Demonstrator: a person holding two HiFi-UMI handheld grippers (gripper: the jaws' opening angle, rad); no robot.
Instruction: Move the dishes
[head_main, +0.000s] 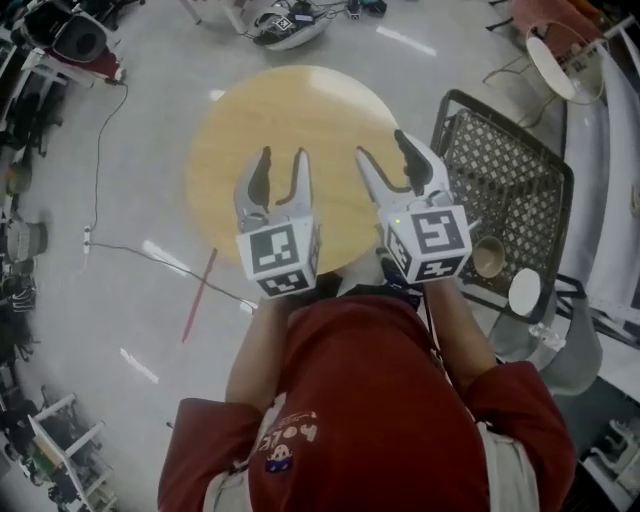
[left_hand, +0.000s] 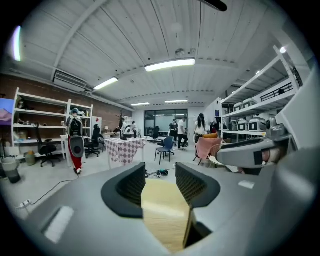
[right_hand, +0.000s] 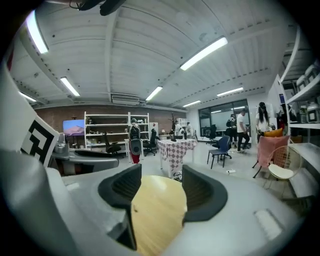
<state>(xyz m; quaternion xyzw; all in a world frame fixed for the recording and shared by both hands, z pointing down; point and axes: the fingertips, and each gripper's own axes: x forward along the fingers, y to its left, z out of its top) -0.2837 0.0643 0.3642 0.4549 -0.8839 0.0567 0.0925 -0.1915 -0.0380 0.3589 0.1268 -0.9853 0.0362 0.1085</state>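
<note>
left gripper (head_main: 284, 155): jaws apart, nothing between them; its own view shows only the table top in the gap.
right gripper (head_main: 382, 145): jaws spread wide, nothing between them; bare wood shows in the gap.
round wooden table (head_main: 290, 110): under both grippers; its near edge is hidden by them.
dishes: a tan bowl (head_main: 488, 256) and a white plate (head_main: 524, 291) sit close together at the near edge of the black mesh rack (head_main: 500, 170), right of the table and well apart from both grippers.
writing: the marker cubes (head_main: 278, 258) carry black-and-white square patterns, no words; the print on the person's red shirt (head_main: 290, 440) is too blurred to read.
hard to make out: whether bowl and plate touch; what they rest on; the plate's far side is cut off by the rack frame.
</note>
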